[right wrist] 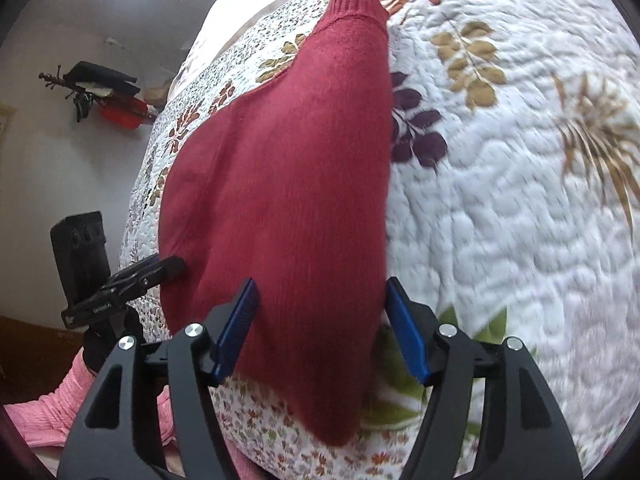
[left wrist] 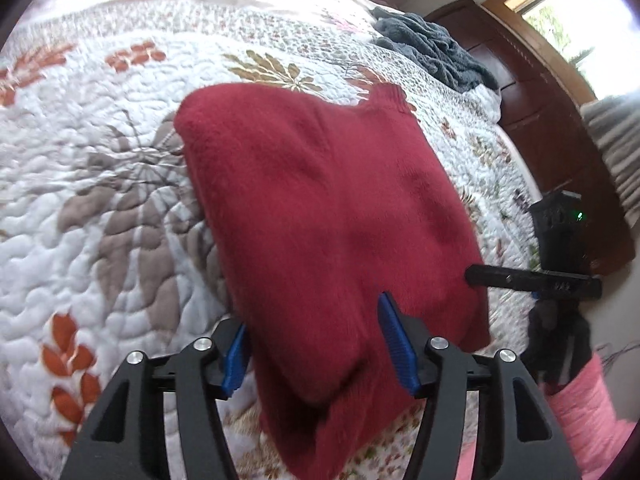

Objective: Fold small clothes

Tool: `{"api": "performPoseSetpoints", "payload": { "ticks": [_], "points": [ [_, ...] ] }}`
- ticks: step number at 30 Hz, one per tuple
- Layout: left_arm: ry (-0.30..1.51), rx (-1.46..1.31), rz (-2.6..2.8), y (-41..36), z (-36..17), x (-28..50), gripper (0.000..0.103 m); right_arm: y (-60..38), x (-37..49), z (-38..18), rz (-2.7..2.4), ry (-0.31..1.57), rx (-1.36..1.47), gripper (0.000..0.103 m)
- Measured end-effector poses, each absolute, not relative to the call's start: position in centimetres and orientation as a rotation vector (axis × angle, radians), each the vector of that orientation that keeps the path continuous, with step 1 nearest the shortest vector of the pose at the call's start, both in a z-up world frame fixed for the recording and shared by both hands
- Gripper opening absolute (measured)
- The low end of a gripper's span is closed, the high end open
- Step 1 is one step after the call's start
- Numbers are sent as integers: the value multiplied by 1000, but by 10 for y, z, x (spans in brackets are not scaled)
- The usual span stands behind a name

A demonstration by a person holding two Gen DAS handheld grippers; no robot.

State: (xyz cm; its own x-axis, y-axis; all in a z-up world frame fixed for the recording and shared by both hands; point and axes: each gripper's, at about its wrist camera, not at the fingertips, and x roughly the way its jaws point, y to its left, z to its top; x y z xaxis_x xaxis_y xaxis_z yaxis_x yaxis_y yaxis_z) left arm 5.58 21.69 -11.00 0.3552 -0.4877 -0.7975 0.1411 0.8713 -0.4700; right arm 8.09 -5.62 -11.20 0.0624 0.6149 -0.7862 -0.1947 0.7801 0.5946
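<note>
While both tools gape, the red sweater (left wrist: 328, 208) lies on the quilt (left wrist: 100, 160).

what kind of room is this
Most likely a bedroom: a red sweater lies on a bed covered by a floral quilt, a dark wooden dresser stands beside it, and a window is behind.

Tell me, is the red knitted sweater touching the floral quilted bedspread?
Touching: the left wrist view shows the red knitted sweater lying flat on the floral quilted bedspread.
</note>
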Motion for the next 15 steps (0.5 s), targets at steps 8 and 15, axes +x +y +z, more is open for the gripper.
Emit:
{"api": "performPoseSetpoints", "payload": {
  "ticks": [8, 15],
  "points": [
    [1122, -262, -361, 209, -108, 16, 61, -57, 56, -126, 641, 1435, 349, 34],
    [1195, -216, -311, 209, -130, 7, 54, -64, 45, -118, 637, 1395, 334, 21]
  ]
}}
